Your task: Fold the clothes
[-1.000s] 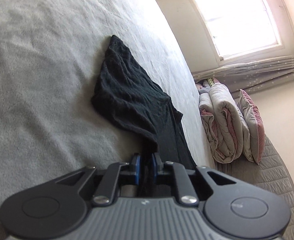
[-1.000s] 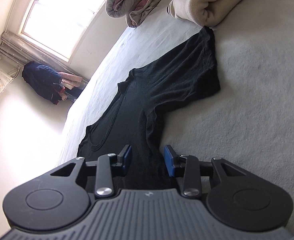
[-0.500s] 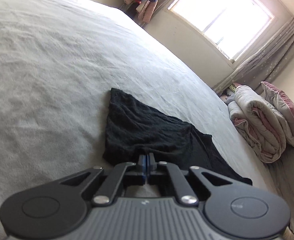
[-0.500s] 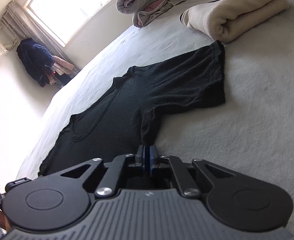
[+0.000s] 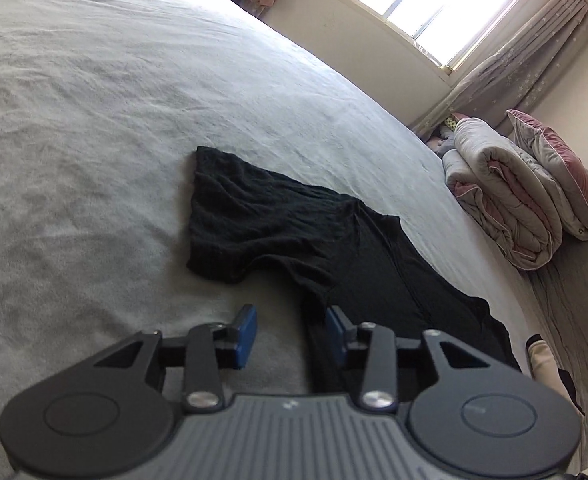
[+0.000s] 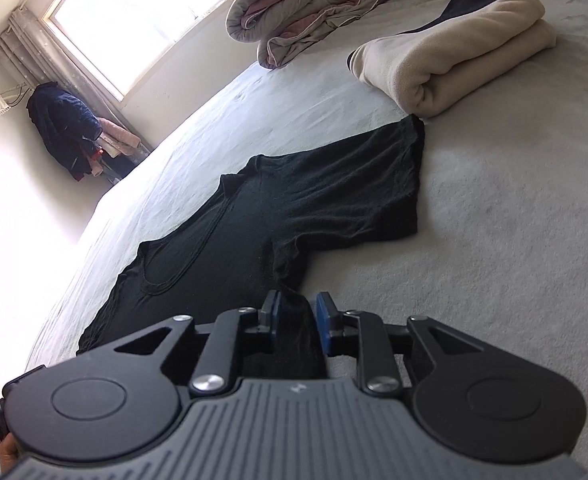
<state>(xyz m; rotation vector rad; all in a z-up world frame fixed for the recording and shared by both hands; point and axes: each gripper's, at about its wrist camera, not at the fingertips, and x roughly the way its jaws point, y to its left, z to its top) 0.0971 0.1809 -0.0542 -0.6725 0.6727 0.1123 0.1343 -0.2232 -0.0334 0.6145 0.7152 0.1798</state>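
Left gripper (image 5: 292,334) low over grey bed cover (image 5: 94,120), jaws opening, blue pads apart; edge of black T-shirt (image 5: 294,232) lying between them, nearer the right pad, not pinched. Right gripper (image 6: 297,322) jaws opening too, pads apart with a ridge of the shirt's side (image 6: 294,208) standing between them; contact with pads unclear. Shirt spread flat on bed, sleeves out to either side, neckline facing up. Beyond: folded beige blanket (image 6: 454,52) just past one sleeve end, rolled grey-pink quilt (image 5: 506,204), pillow (image 5: 558,176), window (image 6: 134,12), dark jacket (image 6: 62,120) hung in corner. No legible writing; small mark on gripper body unreadable.
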